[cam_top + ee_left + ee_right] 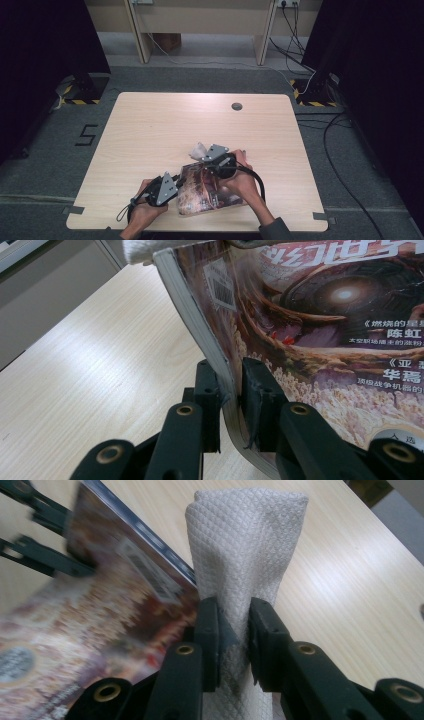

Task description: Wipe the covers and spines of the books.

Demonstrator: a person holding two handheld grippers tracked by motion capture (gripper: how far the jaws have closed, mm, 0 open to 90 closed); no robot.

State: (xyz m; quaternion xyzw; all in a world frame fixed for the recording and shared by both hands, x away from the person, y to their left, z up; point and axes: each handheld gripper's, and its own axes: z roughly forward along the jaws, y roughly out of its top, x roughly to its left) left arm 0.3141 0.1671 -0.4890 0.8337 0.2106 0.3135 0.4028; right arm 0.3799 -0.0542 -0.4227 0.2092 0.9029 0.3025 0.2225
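While the person's left hand [145, 200] sits at the near-left part of the desk [150, 130], the left gripper [172, 186] is clamped on the left edge of the magazine [205, 190]. Left gripper view: both black jaws pinch the page stack at the magazine's [320, 330] spine-side edge, one jaw under it, one on the cover, edge lifted off the desk [100, 365] and bowed up. Cover faces up, dark reddish artwork, barcode [220, 285] near the top corner, white Chinese print on the right side. Magazine lies at the near-centre of the desk in the high view, between the two hands, left edge raised.

Moving right: right gripper [210, 156] is over the far part of the magazine, closed on a white cloth [197, 149]. Right gripper view: jaws squeeze the folded, waffle-textured cloth [245, 545] in the middle, cloth standing up past the jaw tips, magazine [100, 610] blurred just to its left, the other gripper's jaws at the upper left corner on the magazine edge. Cannot tell if the cloth touches the cover. Right hand [242, 177] rests over the magazine's right half, forearm coming in from the bottom edge.

Far side of desk: round grommet hole [236, 106]. Grey carpet floor [60, 155] around the desk, cables [340, 150] on the right.
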